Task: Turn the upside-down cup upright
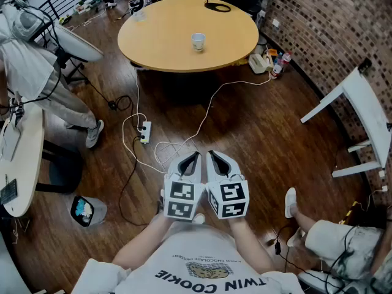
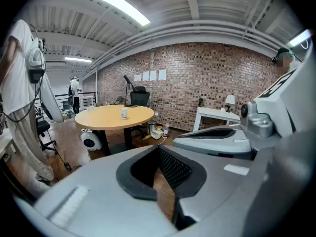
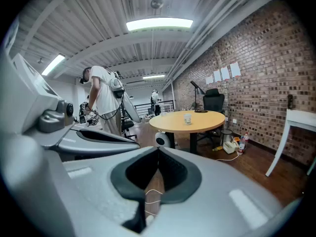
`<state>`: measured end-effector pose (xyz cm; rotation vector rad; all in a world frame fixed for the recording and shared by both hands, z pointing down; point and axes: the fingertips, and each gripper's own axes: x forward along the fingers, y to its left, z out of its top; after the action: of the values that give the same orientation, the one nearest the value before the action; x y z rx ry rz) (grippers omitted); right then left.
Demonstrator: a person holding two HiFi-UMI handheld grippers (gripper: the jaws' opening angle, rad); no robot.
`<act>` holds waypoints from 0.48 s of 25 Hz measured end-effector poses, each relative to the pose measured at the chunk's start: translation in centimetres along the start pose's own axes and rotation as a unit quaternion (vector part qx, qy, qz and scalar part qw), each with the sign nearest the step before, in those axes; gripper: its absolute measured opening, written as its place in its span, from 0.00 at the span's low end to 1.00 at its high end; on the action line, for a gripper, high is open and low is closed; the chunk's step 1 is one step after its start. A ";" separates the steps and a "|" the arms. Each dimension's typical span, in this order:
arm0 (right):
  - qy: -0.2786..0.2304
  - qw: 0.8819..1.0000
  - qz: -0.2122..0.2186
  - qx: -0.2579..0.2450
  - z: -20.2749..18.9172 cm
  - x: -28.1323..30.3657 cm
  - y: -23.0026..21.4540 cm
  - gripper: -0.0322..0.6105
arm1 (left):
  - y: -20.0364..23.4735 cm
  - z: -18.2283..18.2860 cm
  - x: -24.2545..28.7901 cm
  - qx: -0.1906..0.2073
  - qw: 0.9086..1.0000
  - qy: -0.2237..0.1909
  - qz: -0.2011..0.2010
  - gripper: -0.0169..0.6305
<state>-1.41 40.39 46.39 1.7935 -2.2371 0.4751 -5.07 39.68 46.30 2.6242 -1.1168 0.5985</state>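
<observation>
A small white cup (image 1: 198, 41) stands near the middle of a round wooden table (image 1: 159, 41) far ahead; it is too small to tell which end is up. It also shows in the left gripper view as the cup (image 2: 124, 113) and in the right gripper view as the cup (image 3: 187, 118). My left gripper (image 1: 193, 158) and right gripper (image 1: 214, 157) are held side by side close to my body, over the wooden floor, well short of the table. Both have their jaws shut with nothing between them, as seen at the left gripper (image 2: 159, 148) and right gripper (image 3: 158, 151).
White cables and a power strip (image 1: 145, 131) lie on the floor between me and the table. A person in white (image 1: 37, 72) stands at the left, and another person's legs (image 1: 318, 234) are at lower right. A white desk (image 1: 361, 103) stands by the brick wall.
</observation>
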 end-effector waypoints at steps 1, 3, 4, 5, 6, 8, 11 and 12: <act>0.002 1.000 0.000 -0.001 0.2 1.1 -0.1 0.05 | 0.9 0.1 0.7 -0.003 1.000 0.000 -0.001 0.04; 0.005 1.000 0.000 -0.003 0.7 3.2 -0.2 0.05 | 2.7 0.5 2.1 -0.007 1.000 0.001 -0.002 0.04; 0.006 1.000 -0.001 -0.004 1.1 4.3 -0.3 0.05 | 3.6 0.7 2.8 -0.009 1.000 0.002 -0.003 0.04; 0.008 1.000 -0.003 -0.005 1.6 5.4 -0.4 0.05 | 4.6 1.1 3.5 -0.010 1.000 0.002 -0.004 0.04; 0.009 1.000 -0.004 -0.006 2.2 6.5 -0.6 0.05 | 5.6 1.6 4.2 -0.010 1.000 0.003 -0.006 0.04; 0.011 1.000 -0.008 -0.006 3.4 8.7 -0.9 0.05 | 7.6 2.8 5.5 -0.013 1.000 0.003 -0.009 0.04; 0.014 1.000 -0.013 -0.006 5.2 12.2 -1.1 0.05 | 10.9 4.3 7.7 -0.020 1.000 0.003 -0.017 0.04; 0.014 1.000 -0.015 -0.006 5.7 13.4 -1.2 0.05 | 11.9 4.8 8.4 -0.020 1.000 0.002 -0.021 0.04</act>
<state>-3.09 25.87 46.30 1.8006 -2.1858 0.4770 -7.08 24.48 46.38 2.6054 -1.0573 0.5673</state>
